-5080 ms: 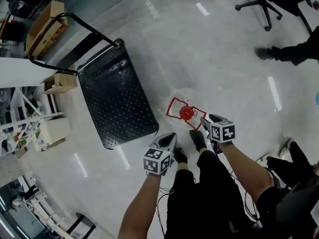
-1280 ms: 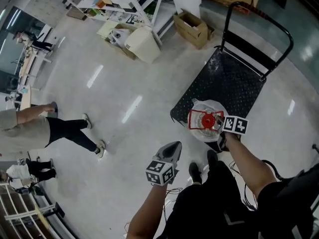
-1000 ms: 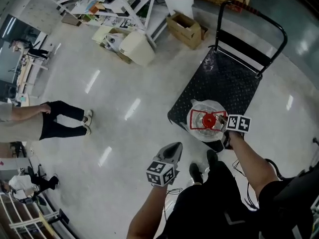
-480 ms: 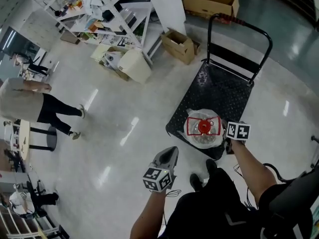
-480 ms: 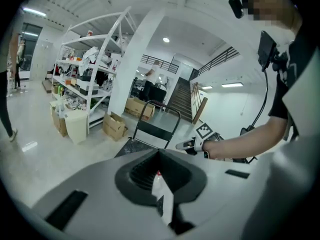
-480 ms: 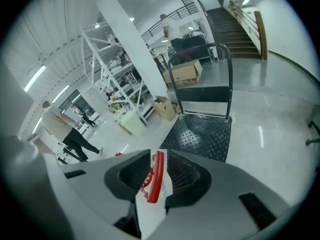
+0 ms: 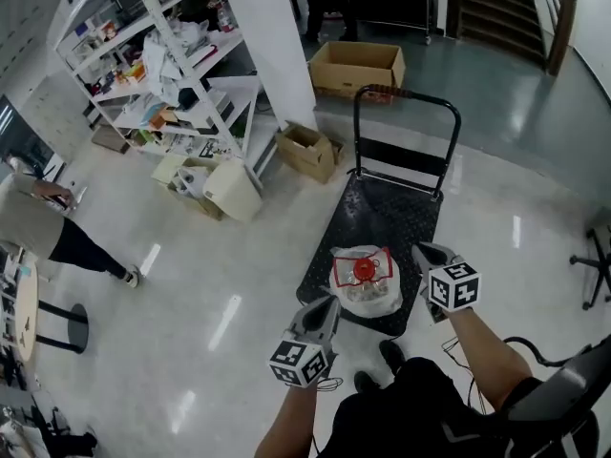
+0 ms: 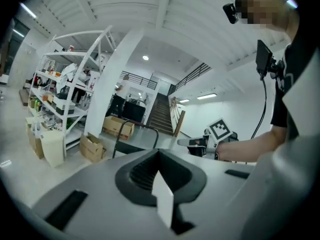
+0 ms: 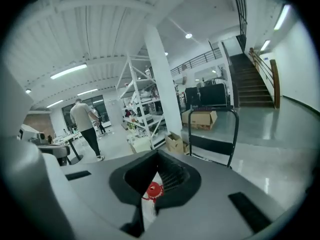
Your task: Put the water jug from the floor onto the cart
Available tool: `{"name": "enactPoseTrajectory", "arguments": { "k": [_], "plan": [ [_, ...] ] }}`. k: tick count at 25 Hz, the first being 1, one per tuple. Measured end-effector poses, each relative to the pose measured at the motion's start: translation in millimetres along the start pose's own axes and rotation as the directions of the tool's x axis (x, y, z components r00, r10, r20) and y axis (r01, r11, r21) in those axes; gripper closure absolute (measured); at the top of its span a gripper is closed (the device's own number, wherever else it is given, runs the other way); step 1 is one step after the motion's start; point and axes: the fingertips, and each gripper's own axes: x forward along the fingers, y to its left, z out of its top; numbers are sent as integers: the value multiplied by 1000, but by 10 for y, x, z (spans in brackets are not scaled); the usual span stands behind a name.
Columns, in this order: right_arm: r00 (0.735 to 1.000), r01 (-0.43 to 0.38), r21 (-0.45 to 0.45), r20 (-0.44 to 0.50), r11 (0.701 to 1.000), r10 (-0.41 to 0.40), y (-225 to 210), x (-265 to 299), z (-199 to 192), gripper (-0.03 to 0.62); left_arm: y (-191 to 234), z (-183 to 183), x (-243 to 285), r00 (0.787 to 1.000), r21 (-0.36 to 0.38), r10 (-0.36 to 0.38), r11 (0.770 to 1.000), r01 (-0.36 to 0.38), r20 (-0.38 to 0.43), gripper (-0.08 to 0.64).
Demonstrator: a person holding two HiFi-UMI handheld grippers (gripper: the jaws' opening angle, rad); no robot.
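Pale, glossy floor (image 7: 191, 284) spread across a large room, with metal shelving (image 7: 181, 65) and cardboard boxes (image 7: 305, 151) along the far side and a person (image 7: 38, 227) walking at the left edge. A flat cart (image 7: 391, 213) with a dark studded deck and a black push handle (image 7: 406, 98) stood straight ahead.

The water jug (image 7: 363, 294) sat upright on the near end of that deck, close to the edge, so the placing looked done. It was a clear, rounded jug with a red cap and a red handle frame (image 7: 364, 270) on top.

The right tool (image 7: 423, 251) hung just beside the jug and above it, apart from it. Its jaws had just been closing and stood almost together, with nothing between them. In the right gripper view the red cap (image 9: 153, 189) showed only as something far below, past the tip.

The left tool (image 7: 327, 305) was held near the cart's front edge. Its jaws were drawn to a point and gripped nothing.

The jug looked heavy for its size if full, and the water would probably shift its weight when it was tilted. Its smooth, bulging wall seemed too wide and slippery for narrow jaws. The stiff red frame around the neck looked like the one sound place to grip, lifted straight up and kept level. So near the deck's edge, the jug might tip off if knocked.
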Motion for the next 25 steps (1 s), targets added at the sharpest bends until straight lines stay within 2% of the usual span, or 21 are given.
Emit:
{"name": "enactPoseTrajectory", "arguments": {
  "k": [4,6,9,11,17,22,25],
  "plan": [
    [998,49,-11,42,999,-48,116,-600,60,591,-327,75,-28,994,50,-102,994,100,43,565],
    [995,83,-1,51,997,-83,140,-852,61,591,-490,58,-25,988,72,-145,987,141,45,565],
    [987,132,-36,100,991,-128,82,-1229,156,591,-777,71,43,978,78,-205,976,202,43,565],
    [977,179,-49,128,983,-171,-44,-1571,172,591,-1056,112,104,968,95,-249,965,245,34,565],
    [949,262,19,177,965,-261,-560,-2559,-11,591,-2041,217,295,927,182,-374,911,369,-11,565],
    [943,268,21,198,963,-267,-863,-3406,-344,591,-2985,77,421,906,229,-421,878,421,-49,565],
    [948,243,35,205,969,-245,-1074,-3921,-548,591,-3409,-43,542,914,252,-402,880,402,-54,565]
  ]
}}
